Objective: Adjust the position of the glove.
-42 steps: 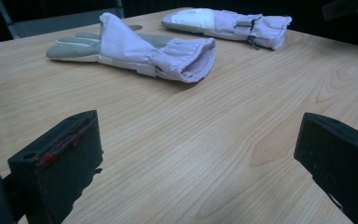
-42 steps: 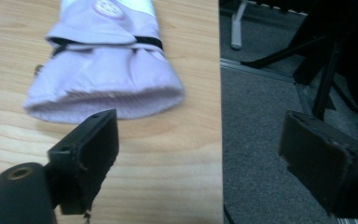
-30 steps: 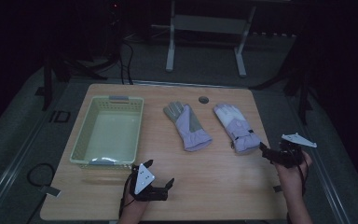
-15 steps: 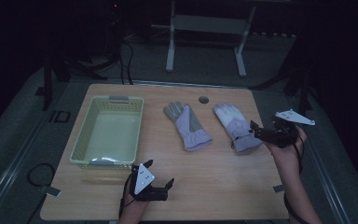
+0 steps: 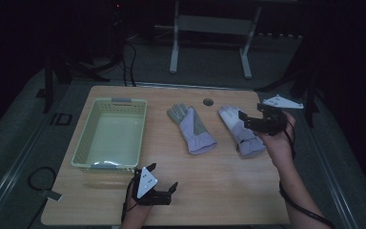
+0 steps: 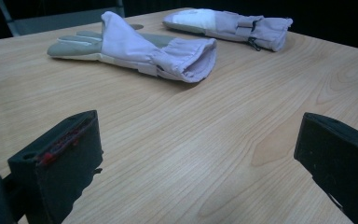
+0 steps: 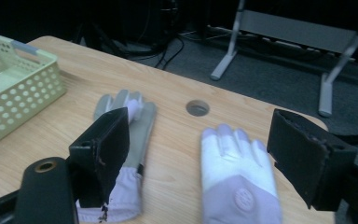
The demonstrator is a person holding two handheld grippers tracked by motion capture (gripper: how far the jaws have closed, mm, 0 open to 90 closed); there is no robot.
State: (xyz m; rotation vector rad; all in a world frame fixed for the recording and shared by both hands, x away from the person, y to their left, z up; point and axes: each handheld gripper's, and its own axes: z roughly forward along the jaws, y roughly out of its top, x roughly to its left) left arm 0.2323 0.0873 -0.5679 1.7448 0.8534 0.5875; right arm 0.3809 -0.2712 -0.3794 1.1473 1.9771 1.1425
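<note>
Two lilac work gloves lie on the wooden table. The left glove (image 5: 193, 130) (image 6: 140, 51) (image 7: 130, 121) lies palm up at the middle. The right glove (image 5: 248, 145) (image 6: 233, 23) (image 7: 237, 172) lies beside it. My right gripper (image 5: 244, 121) (image 7: 205, 149) hovers above the right glove, pointing along it toward its fingers. Its jaws stand wide and have just been closing a little, with nothing pressed between them. My left gripper (image 5: 164, 177) (image 6: 200, 158) rests open near the table's front edge, aimed at the gloves, with only bare wood between its jaws.
A pale green perforated basket (image 5: 83, 152) (image 7: 14, 93) stands at the table's left. A round cable hole (image 5: 208, 101) (image 7: 197, 108) sits near the far edge. A metal stand's legs (image 5: 209, 43) are on the floor beyond.
My right hand has risen and moved forward and to the left, from beside the right glove's cuff to above the glove. The left hand has kept still.
</note>
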